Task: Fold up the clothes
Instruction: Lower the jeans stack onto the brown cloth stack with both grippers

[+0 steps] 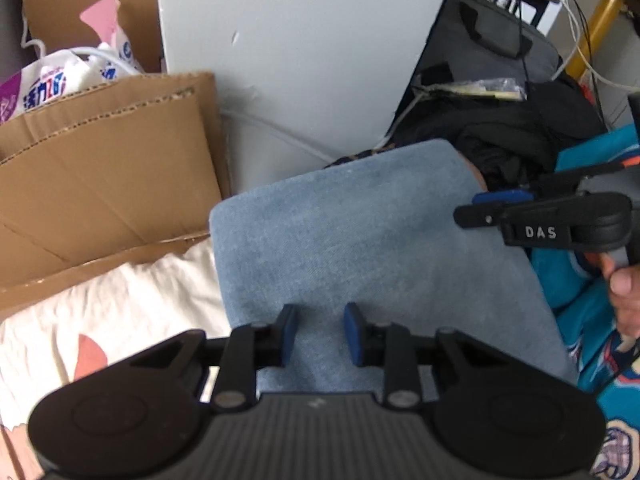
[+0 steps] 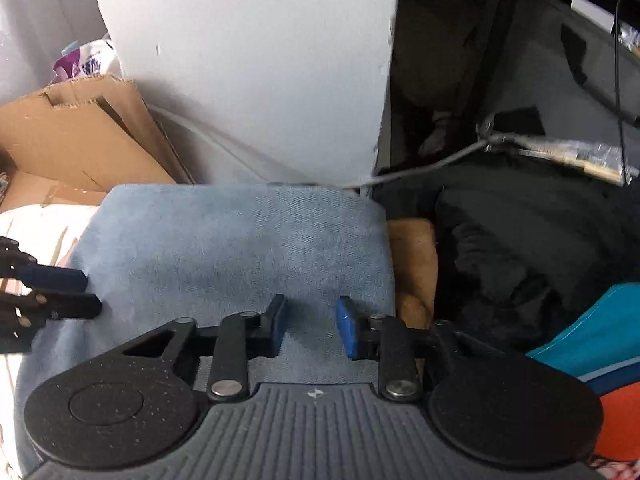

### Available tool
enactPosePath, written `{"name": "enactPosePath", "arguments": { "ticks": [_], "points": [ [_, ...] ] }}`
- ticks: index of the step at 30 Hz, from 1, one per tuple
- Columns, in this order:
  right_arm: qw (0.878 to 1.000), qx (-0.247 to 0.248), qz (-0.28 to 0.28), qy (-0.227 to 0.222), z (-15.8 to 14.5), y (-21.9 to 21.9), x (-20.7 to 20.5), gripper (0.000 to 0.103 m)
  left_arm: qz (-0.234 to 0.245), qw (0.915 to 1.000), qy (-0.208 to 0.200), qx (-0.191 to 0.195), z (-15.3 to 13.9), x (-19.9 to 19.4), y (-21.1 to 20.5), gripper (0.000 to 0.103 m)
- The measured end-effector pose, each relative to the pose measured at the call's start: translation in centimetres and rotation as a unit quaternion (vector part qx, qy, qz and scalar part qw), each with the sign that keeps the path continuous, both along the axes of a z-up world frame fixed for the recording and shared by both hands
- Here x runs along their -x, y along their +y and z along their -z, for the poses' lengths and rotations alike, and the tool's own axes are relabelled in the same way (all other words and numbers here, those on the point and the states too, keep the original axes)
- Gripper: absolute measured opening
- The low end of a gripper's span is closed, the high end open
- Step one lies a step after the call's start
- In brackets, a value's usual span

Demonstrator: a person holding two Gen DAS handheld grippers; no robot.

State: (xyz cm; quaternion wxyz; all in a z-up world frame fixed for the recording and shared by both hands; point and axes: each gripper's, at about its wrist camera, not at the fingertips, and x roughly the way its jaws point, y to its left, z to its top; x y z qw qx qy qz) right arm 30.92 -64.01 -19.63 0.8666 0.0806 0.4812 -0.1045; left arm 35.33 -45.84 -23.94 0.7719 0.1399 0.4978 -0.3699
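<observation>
Where the two wrist views overlap, the principal item is a folded light-blue denim garment, a thick rounded rectangular pad lying flat on a cream bed sheet with pink shapes; its far edge sits near the foot of a white flat panel.

Left hand-held gripper: black frame, blue fingertip pads, poised over the near edge of the denim; jaws stand partly apart with denim showing in the gap between them, and nothing is clamped. In the right wrist view it enters from the left margin, fingers lying over the garment's left edge.

Right hand-held gripper: same build, over the near right portion of the denim; jaws partly apart, cloth visible in the gap, no grip on it. In the left wrist view it appears at the right, side-on, with a person's fingers on its handle.

Surroundings: flattened brown cardboard box to the left of the garment, touching the sheet; printed white plastic bag behind the cardboard; heap of black fabric just beside the garment's right edge; teal garment with orange and navy print at the right margin; grey cable trailing across the black fabric.
</observation>
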Motion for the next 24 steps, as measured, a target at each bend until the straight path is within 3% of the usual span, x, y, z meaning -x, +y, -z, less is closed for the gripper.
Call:
{"name": "enactPosePath", "arguments": {
  "ticks": [4, 9, 17, 24],
  "points": [
    [1.000, 0.010, -0.012, -0.014, -1.2, 0.2, -0.3, 0.030, -0.006, 0.9997, -0.016, 0.015, -1.5, -0.2, -0.5, 0.023],
    [1.000, 0.019, -0.011, -0.016, -1.0, 0.3, -1.5, 0.030, 0.022, 0.9986, -0.047, -0.010, -1.3, 0.4, -2.5, 0.024],
    [1.000, 0.011, 0.012, -0.017, 0.6, -0.6, -3.4, 0.029, 0.008, 0.9974, -0.069, -0.017, -0.4, 0.2, -3.3, 0.028],
    [0.999, 0.022, 0.018, -0.039, 0.7, -0.3, -4.3, 0.031, -0.019, 0.9963, -0.083, 0.009, 0.0, 0.3, -2.7, 0.036]
  ]
}}
